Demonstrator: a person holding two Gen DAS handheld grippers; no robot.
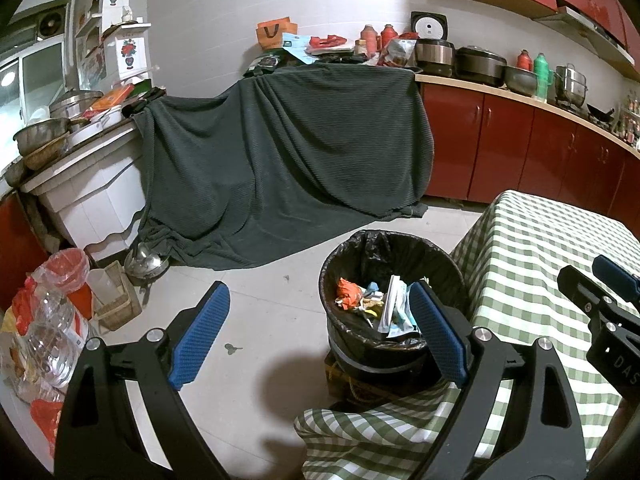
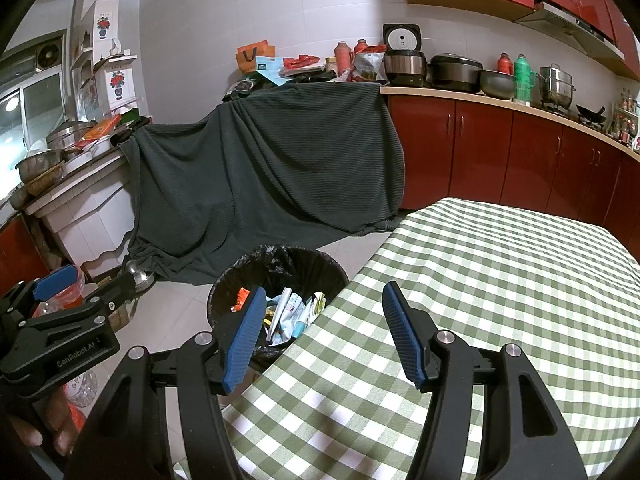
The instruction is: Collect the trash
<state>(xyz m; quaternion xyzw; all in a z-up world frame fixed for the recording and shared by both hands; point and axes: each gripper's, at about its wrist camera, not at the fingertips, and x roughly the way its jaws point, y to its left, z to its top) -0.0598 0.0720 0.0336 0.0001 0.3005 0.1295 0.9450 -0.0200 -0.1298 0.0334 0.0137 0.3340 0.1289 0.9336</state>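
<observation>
A black-lined trash bin (image 1: pixel 394 256) (image 2: pixel 280 264) stands on the floor beside the checked table. Wrappers and paper trash (image 1: pixel 376 304) (image 2: pixel 288 312) lie inside it. My left gripper (image 1: pixel 320 312) hangs open over the floor left of the bin, its right pad in front of the bin's rim, with nothing between the blue pads. My right gripper (image 2: pixel 324 312) is open over the table's near-left edge and holds nothing. The bare green-and-white tablecloth (image 2: pixel 480 280) (image 1: pixel 540 248) spreads to the right. Each gripper shows at the edge of the other's view.
A dark grey cloth (image 1: pixel 280 160) drapes over furniture behind the bin. Red cabinets (image 2: pixel 500 152) with pots line the right wall. Plastic bottles and bags (image 1: pixel 48 320) sit on the floor at left, next to a small basket (image 1: pixel 116 304) and a metal kettle (image 1: pixel 146 264).
</observation>
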